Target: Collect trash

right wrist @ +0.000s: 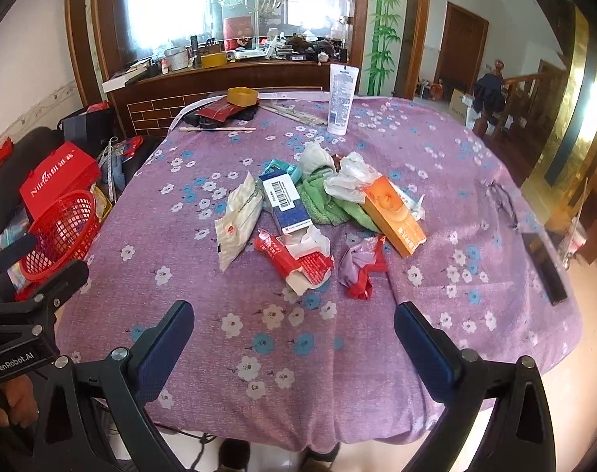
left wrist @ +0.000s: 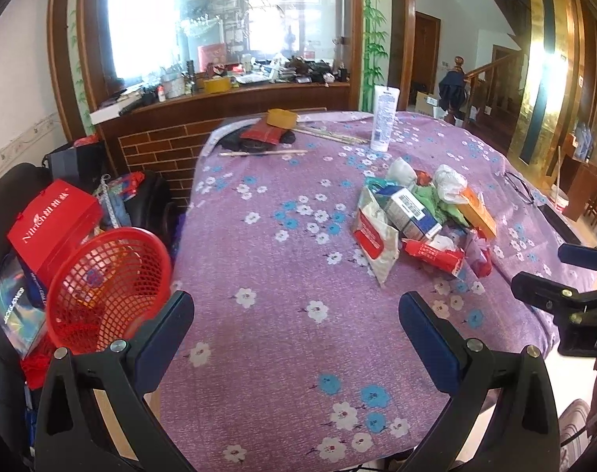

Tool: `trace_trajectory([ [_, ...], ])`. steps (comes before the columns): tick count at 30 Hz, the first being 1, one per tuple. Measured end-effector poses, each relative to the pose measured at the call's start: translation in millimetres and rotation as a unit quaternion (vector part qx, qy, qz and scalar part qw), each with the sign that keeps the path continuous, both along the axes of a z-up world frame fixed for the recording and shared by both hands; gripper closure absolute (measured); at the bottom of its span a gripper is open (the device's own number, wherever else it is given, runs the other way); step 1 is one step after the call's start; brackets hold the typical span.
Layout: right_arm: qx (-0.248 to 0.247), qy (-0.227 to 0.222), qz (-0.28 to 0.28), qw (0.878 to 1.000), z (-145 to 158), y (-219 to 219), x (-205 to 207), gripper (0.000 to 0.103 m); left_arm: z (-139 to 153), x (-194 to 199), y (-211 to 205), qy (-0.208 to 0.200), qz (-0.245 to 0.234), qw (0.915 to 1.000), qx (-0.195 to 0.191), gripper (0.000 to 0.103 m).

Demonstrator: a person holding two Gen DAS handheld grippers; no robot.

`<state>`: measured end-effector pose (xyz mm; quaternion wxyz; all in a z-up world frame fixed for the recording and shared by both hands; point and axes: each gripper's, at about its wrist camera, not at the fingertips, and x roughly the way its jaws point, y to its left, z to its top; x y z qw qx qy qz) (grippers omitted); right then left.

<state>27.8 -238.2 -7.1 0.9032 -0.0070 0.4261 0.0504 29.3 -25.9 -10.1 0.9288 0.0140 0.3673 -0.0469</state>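
Right wrist view: right gripper (right wrist: 294, 338) spread wide, holding nothing, trash pile (right wrist: 318, 216) ahead on the floral tablecloth (right wrist: 475, 204); "GenRobot.AI" readable on the left gripper (right wrist: 23, 263). Left wrist view: left gripper (left wrist: 296, 332) wide, empty; red basket (left wrist: 105, 287) near its left finger, red box (left wrist: 54, 224) with partly legible white lettering beyond.

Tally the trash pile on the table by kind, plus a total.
Cardboard boxes: 2, the blue box and the orange box
Wrappers and packets: 3, the white packet, red wrapper, purple-and-red wrapper
Crumpled bags: 2, the plastic bag and grey-white bag
Cloths: 1, the green cloth
Total: 8 clearly distinguishable
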Motion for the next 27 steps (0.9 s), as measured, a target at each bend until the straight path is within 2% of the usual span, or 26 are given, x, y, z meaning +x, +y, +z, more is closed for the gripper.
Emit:
trace_trajectory([
  [2,0.028,0.021,-0.018,0.999,-7,-15,5,0.002,-3,8,-3,0.013,-0.010,0.9998,-0.008,0.000],
  [4,0.055,0.037,-0.038,0.997,-14,-33,10,0.006,-5,17,-7,0.005,-0.012,0.9999,-0.009,0.000],
  [6,0.072,0.057,-0.051,0.994,-18,-45,13,0.010,-7,28,-10,0.026,-0.013,0.9990,-0.033,0.000],
  [7,0.079,0.067,-0.058,0.993,-20,-51,14,0.011,-8,32,-13,0.023,-0.014,0.9992,-0.029,0.000],
  [9,0.103,0.064,-0.064,0.991,-24,-62,17,0.012,-12,45,-18,0.046,-0.015,0.9982,-0.035,0.000],
  [10,0.111,0.063,-0.065,0.990,-26,-68,19,0.017,-15,52,-22,0.057,-0.017,0.9975,-0.038,0.000],
  [13,0.119,0.060,-0.065,0.989,-31,-81,25,0.024,-22,73,-34,0.086,-0.019,0.9939,-0.067,0.000],
  [15,0.127,0.061,-0.064,0.988,-34,-89,30,0.028,-26,88,-43,0.103,-0.021,0.9919,-0.071,0.002],
  [18,0.140,0.070,-0.061,0.986,-38,-98,43,0.032,-37,114,-57,0.124,-0.024,0.9894,-0.072,0.020],
  [20,0.153,0.073,-0.053,0.984,-42,-101,54,0.035,-47,133,-65,0.148,-0.026,0.9855,-0.079,0.026],
  [23,0.171,0.088,-0.045,0.980,-48,-100,70,0.035,-63,155,-71,0.174,-0.022,0.9813,-0.079,0.029],
  [25,0.176,0.096,-0.043,0.979,-53,-99,78,0.036,-72,167,-75,0.184,-0.020,0.9802,-0.071,0.043],
  [27,0.179,0.104,-0.037,0.978,-57,-96,85,0.038,-88,181,-79,0.209,-0.025,0.9755,-0.066,0.057],
])
